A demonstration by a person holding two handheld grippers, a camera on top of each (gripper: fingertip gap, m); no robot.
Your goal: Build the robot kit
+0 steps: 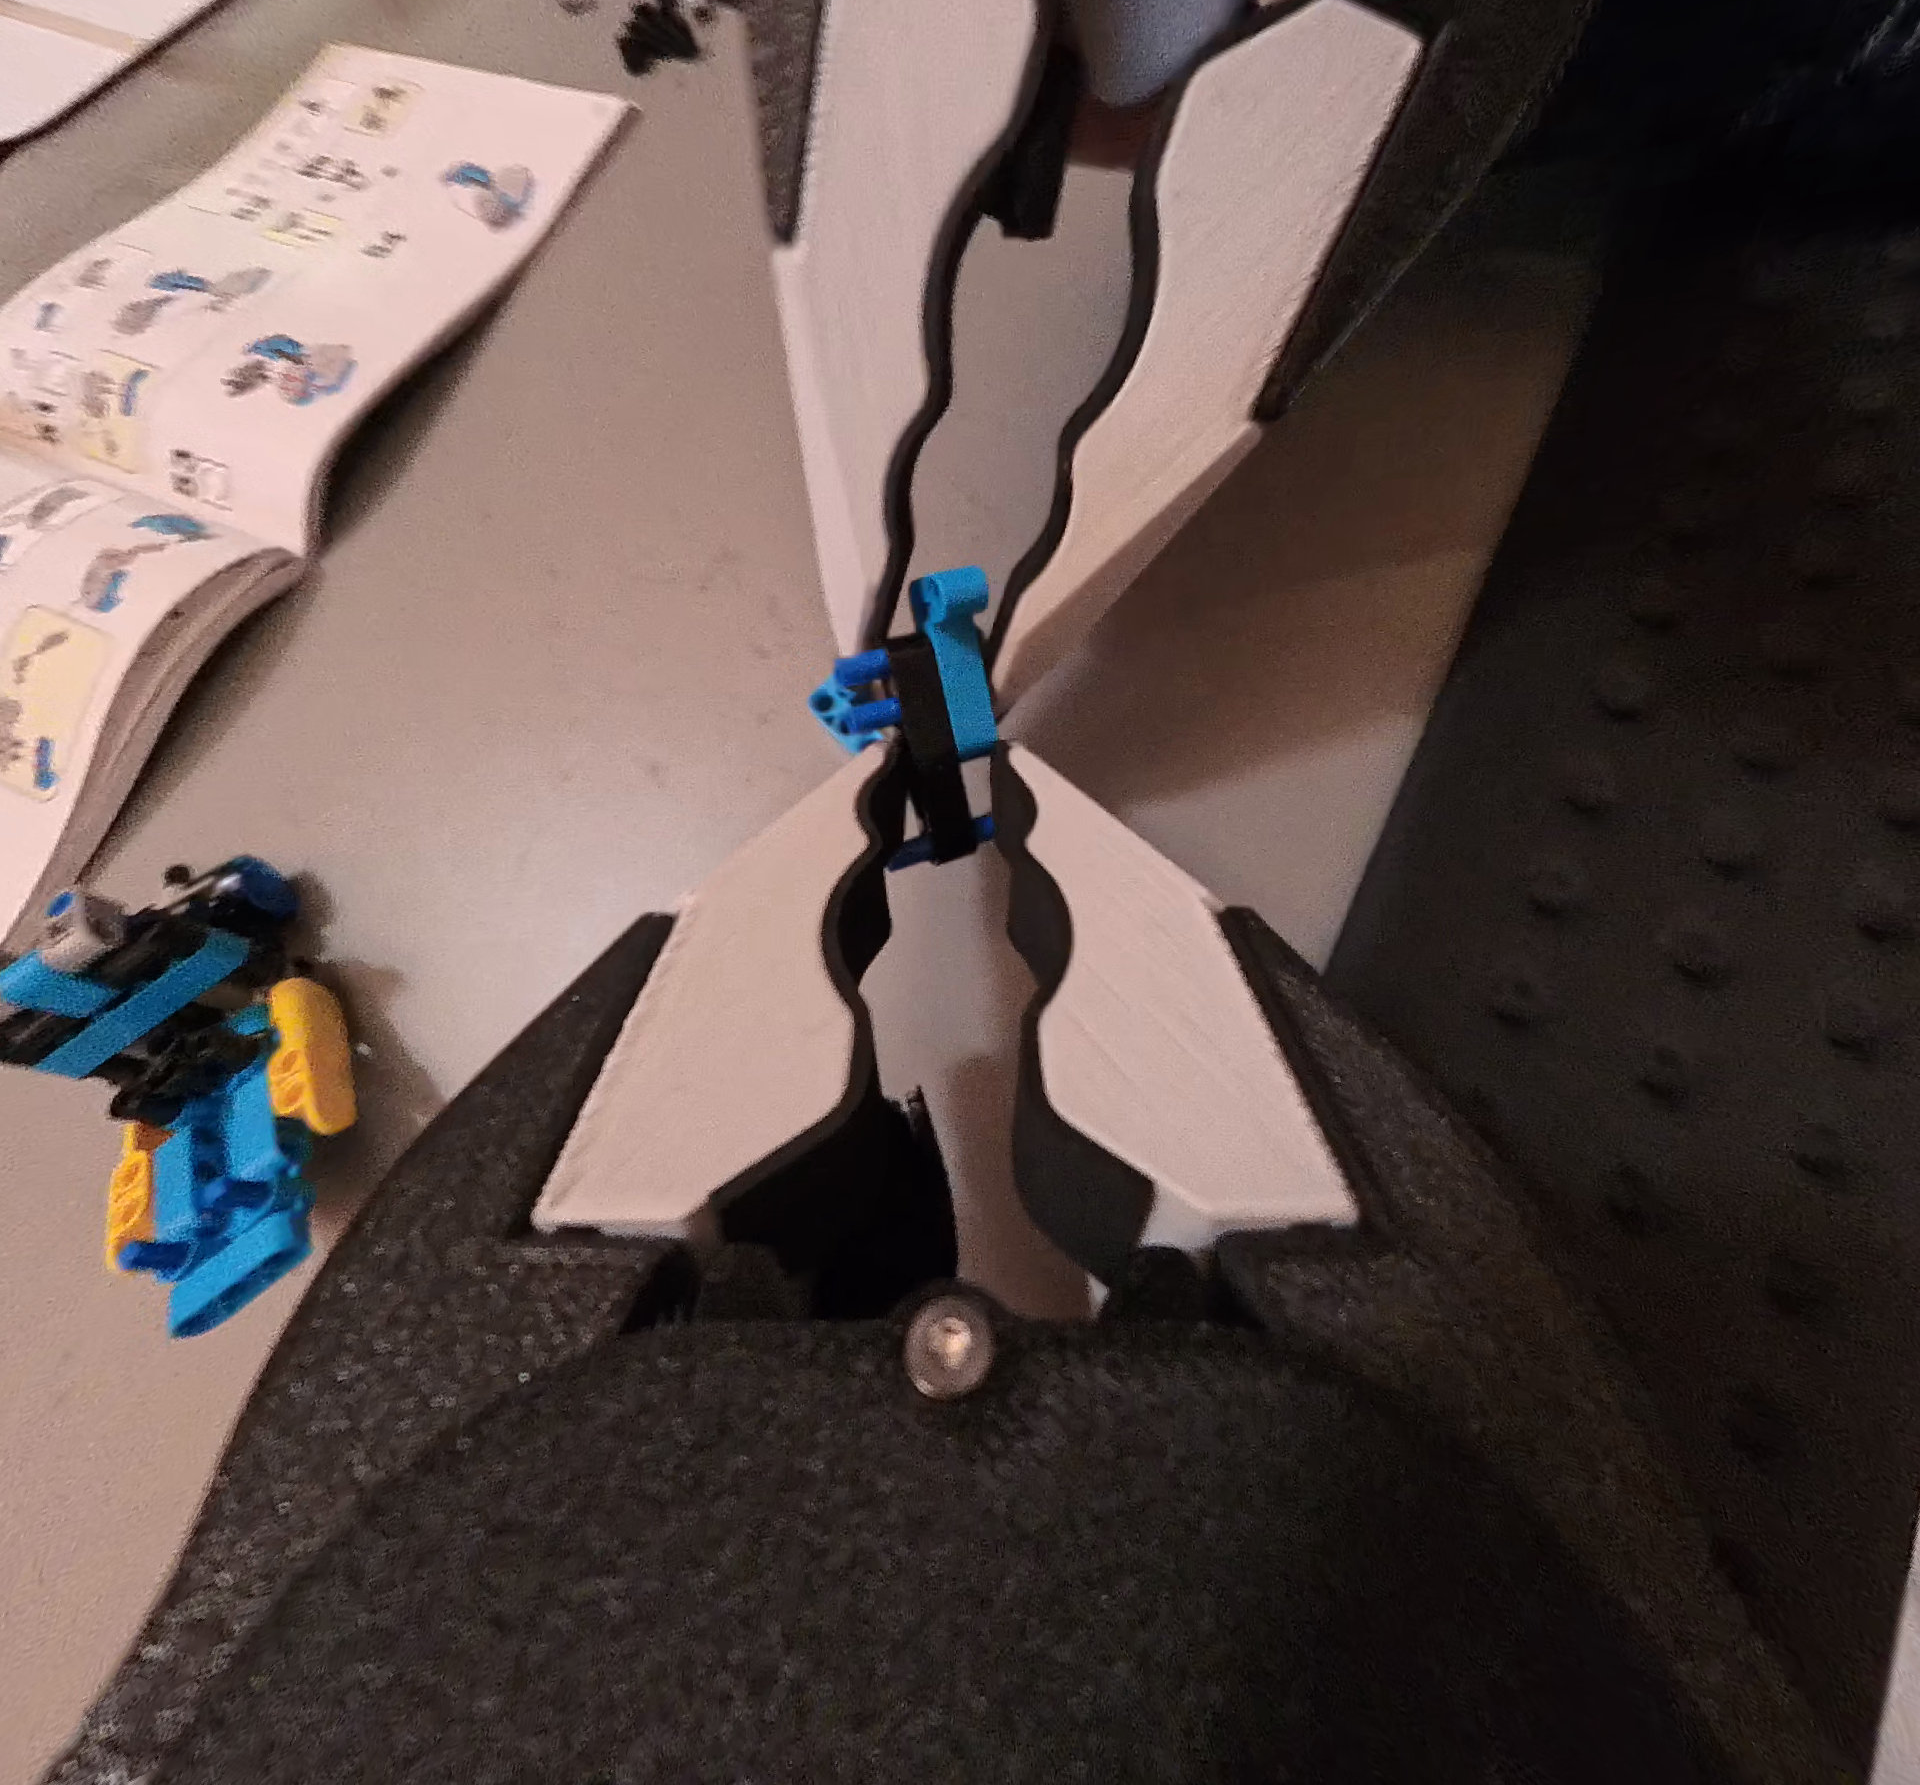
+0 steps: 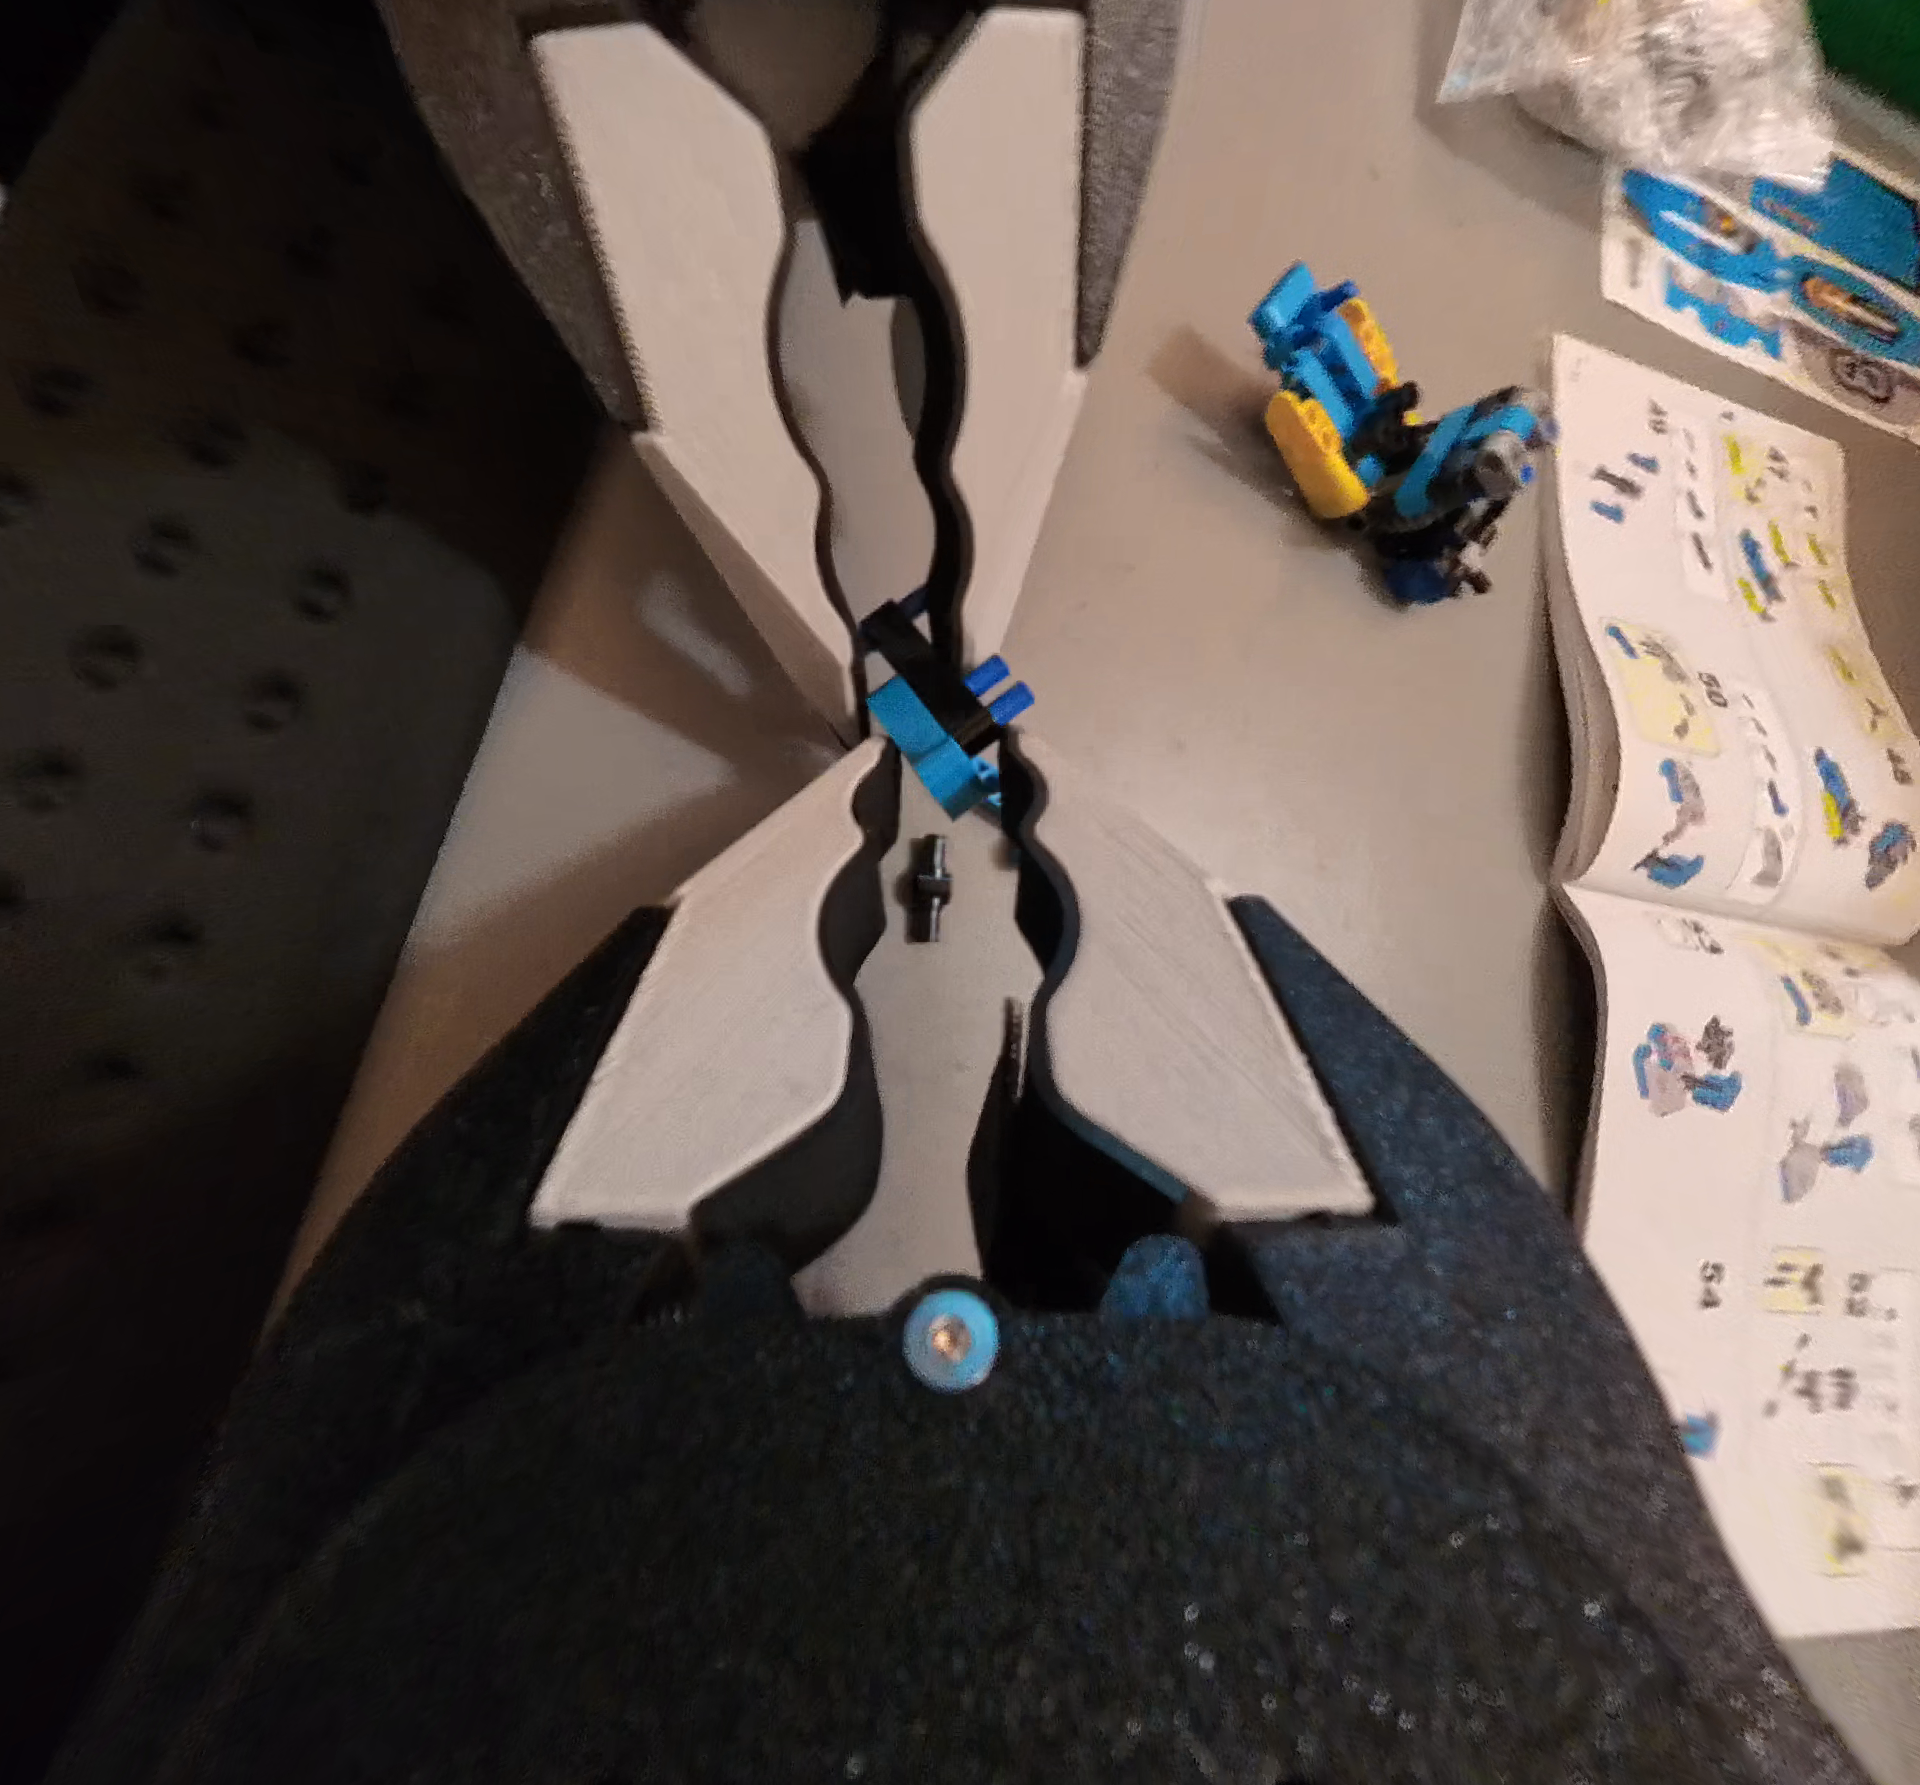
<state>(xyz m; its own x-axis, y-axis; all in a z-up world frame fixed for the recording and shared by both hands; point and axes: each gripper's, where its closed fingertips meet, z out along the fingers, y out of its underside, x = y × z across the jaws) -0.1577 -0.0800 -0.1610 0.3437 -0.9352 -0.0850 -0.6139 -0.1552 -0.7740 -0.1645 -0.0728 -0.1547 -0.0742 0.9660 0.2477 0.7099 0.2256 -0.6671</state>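
Note:
A small blue-and-black brick assembly [image 1: 940, 717] is held above the grey table [image 1: 623, 592] between the two grippers, which meet tip to tip. My left gripper [image 1: 935, 764] is shut on its lower black beam. My right gripper [image 1: 935, 644] comes in from the far side and is shut on its upper blue part. In the right wrist view my right gripper [image 2: 948, 750] pinches the blue end of the assembly [image 2: 930, 733], and the left gripper [image 2: 904, 686] faces it. A loose black pin [image 2: 928, 888] lies on the table below my right fingers.
A larger blue, yellow and black brick model [image 1: 197, 1081] [image 2: 1392, 447] lies on the table beside an open instruction booklet [image 1: 260, 333] [image 2: 1714, 800]. Loose small parts [image 1: 665, 0], a plastic bag [image 2: 1621, 0] and a sticker sheet [image 2: 1766, 270] lie farther off. A dark studded floor [image 1: 1714, 800] lies past the table edge. Left and right tips are no more than a few centimetres apart.

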